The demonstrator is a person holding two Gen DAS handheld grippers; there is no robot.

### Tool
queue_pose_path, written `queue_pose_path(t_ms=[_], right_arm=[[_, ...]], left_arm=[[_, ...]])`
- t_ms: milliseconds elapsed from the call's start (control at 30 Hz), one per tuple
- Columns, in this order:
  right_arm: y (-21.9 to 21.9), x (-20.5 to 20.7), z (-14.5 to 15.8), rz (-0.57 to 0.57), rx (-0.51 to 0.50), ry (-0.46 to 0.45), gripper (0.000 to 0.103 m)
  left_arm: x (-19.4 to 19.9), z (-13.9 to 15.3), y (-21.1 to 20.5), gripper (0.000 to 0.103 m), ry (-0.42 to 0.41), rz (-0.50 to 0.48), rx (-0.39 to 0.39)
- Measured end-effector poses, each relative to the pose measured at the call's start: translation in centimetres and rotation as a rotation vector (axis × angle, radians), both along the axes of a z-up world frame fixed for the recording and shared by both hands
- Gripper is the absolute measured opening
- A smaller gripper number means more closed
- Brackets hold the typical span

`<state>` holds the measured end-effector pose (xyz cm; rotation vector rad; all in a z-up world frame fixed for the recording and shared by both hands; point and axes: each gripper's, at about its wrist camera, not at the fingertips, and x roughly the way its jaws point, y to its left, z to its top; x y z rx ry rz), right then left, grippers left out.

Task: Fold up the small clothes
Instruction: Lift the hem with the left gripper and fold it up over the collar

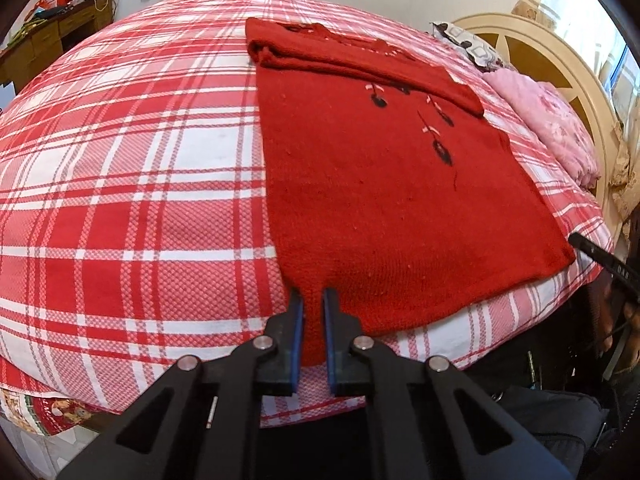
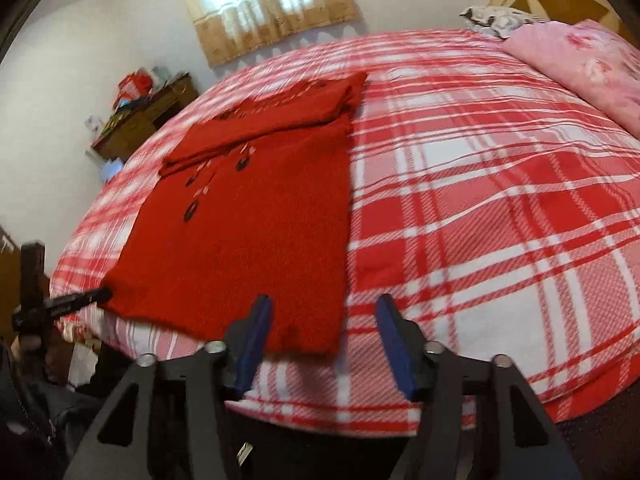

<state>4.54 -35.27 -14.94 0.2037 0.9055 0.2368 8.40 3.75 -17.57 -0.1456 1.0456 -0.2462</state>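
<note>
A red knitted sweater with black flower embroidery lies flat on the red and white plaid bedspread, its sleeves folded across the top. My left gripper is shut on the sweater's near left hem corner. The sweater also shows in the right wrist view. My right gripper is open, just above the bedspread at the sweater's near right hem corner, which lies between its blue pads. The left gripper's tip shows at the sweater's other corner in the right wrist view.
A pink floral quilt and a patterned pillow lie by the cream headboard. A wooden desk with clutter stands by the far wall. The bed's near edge is just under the grippers.
</note>
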Motion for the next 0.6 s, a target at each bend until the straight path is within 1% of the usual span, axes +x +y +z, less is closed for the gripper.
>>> queue_pose_path(t_ms=[67,100,167,300,367,433,600], right_arm=[[0.6,0.2,-0.6,0.017,-0.012,0.027,0.033],[0.8,0.2,-0.7,0.017,-0.026,0.027,0.029],[1.0,0.1,-0.8,0.034,-0.035,0.025,0.008],[1.6,-1.1,0.3,0.068,-0.049,-0.044,0.008],[1.6,-1.1,0.5,0.068,-0.048,-0.059,0.008],[1.3,-1.2,0.8,0.058,-0.027,-0.079,0.008],[0.7,-1.5,2.4,0.024,0.018,-0.162,0.008]], left_arm=[[0.0,0.0,0.0,0.010,-0.004,0.000,-0.002],[0.0,-0.1,0.0,0.010,-0.003,0.000,-0.004],[0.1,0.0,0.0,0.009,-0.005,-0.002,-0.008],[0.1,0.4,0.2,0.009,-0.023,-0.001,-0.025],[0.2,1.0,0.5,0.009,-0.041,0.004,-0.033],[0.2,1.4,0.8,0.009,-0.055,0.006,-0.041],[0.5,1.9,1.2,0.008,-0.069,0.009,-0.073]])
